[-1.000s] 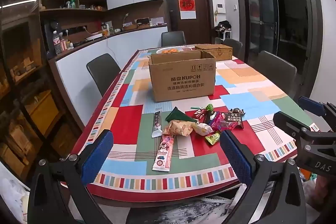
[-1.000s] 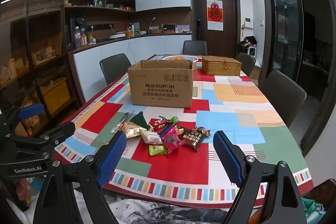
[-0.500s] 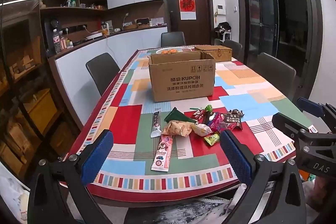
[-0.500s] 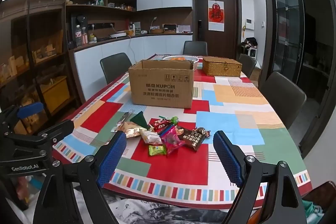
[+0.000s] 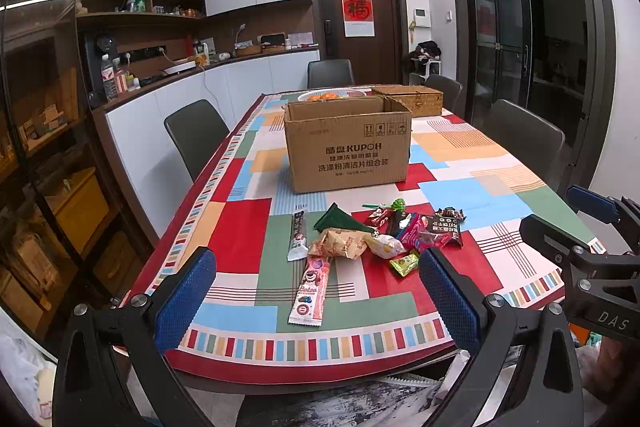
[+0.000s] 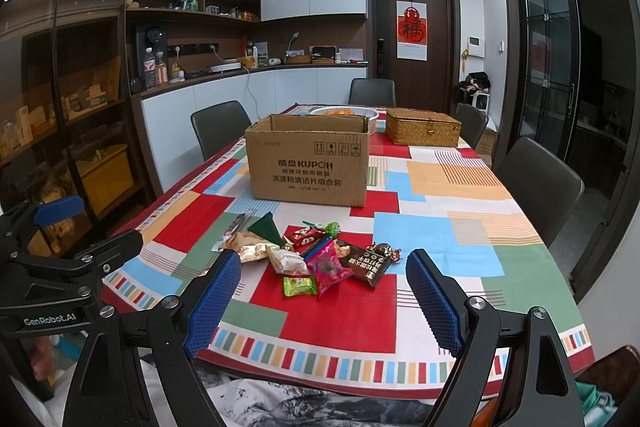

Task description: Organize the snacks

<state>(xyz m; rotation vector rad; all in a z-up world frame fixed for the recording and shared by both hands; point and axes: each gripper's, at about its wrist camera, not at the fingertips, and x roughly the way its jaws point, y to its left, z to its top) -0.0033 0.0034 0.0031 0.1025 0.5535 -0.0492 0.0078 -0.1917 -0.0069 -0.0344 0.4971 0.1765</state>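
- Your left gripper [image 5: 318, 301] is spread wide with nothing between its blue pads, hanging off the near edge of the table [image 5: 496, 183]; your right gripper [image 6: 324, 301] is just as wide and just as empty, also short of the tablecloth.
- Over the last second almost nothing has changed: both views have crept a touch, no more, and neither claw has closed on anything.
- The snacks [image 6: 316, 257] lie in the same loose heap on the red and green squares, between you and the open cardboard box [image 6: 308, 167], well apart from both claws.
- The long pink wrapper [image 5: 311, 291] lies nearest your left claw, the green packet [image 6: 300, 285] nearest your right.
- By my reading, the sorting has not begun; your first reach is still to come, probably toward one of those near pieces.
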